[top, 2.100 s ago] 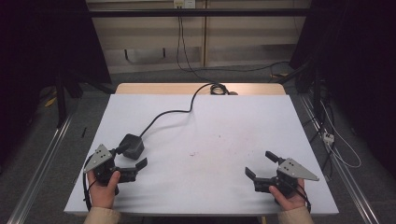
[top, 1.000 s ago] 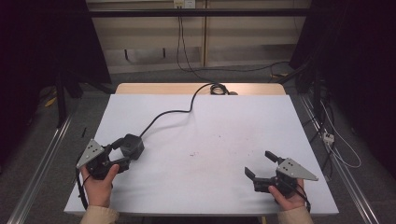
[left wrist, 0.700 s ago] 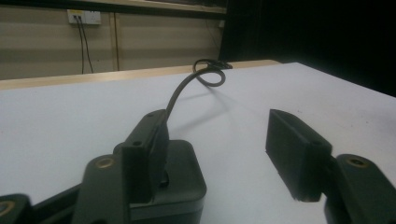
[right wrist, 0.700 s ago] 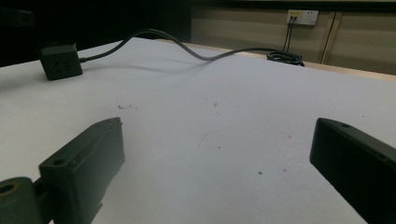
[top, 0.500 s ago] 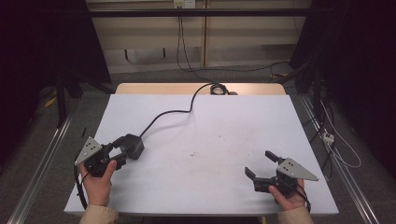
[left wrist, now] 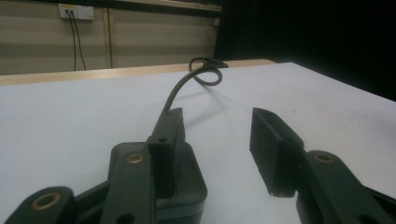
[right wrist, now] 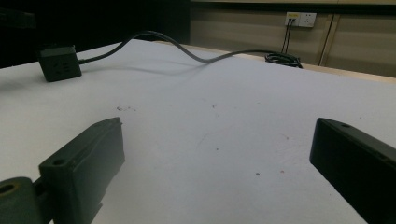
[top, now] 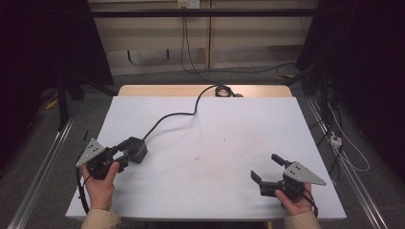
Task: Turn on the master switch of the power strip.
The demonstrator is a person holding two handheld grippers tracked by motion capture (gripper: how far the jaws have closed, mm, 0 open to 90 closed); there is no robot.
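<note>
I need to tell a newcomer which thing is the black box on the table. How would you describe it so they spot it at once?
On the white table, look at the near left part, right at the left gripper. The black box is a small dark cube with a black cable trailing from it toward the table's far edge; nothing else lying on the table has a cord.

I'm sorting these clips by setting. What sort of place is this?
Probably a lab or recording workspace, not a home: a plain white table with dark curtained surroundings, bare wall sockets with cables hanging from them, and a black power-adapter block on a long cord, beside the left gripper.
</note>
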